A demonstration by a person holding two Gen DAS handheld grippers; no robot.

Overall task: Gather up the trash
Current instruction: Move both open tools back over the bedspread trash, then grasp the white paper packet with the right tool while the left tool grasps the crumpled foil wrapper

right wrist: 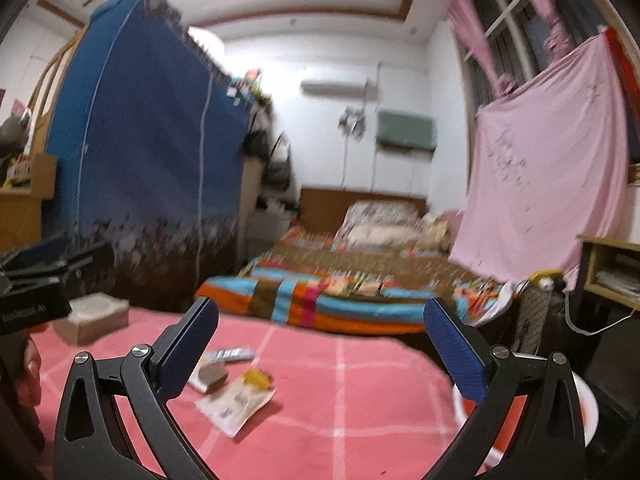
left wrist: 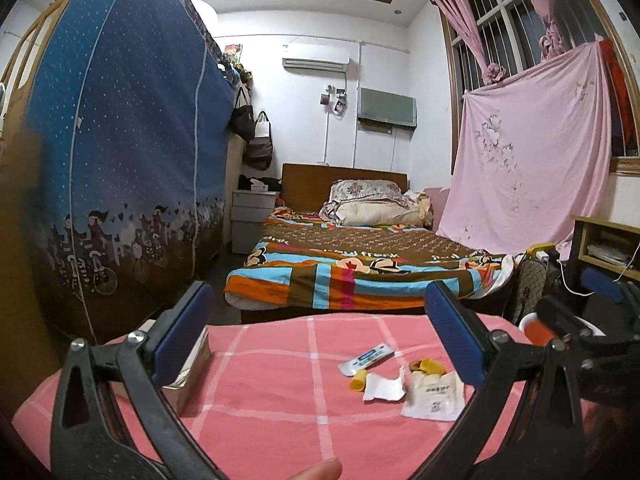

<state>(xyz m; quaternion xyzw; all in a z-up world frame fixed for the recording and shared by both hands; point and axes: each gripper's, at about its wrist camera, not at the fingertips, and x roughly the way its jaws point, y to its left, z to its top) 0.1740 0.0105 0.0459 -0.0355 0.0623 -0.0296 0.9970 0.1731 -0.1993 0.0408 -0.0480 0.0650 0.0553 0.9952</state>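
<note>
Left wrist: pink checked cloth (left wrist: 280,384), wrappers (left wrist: 400,380), bed (left wrist: 360,264) beyond, both grippers (left wrist: 320,320) (right wrist: 320,332) apart

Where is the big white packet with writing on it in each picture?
Left wrist view: the white packet lies low and right of centre on the pink checked cloth, beside the right finger.
Right wrist view: the same packet lies low and left of centre, blurred.
Shared landmark: the cardboard box at the cloth's left edge.
</note>
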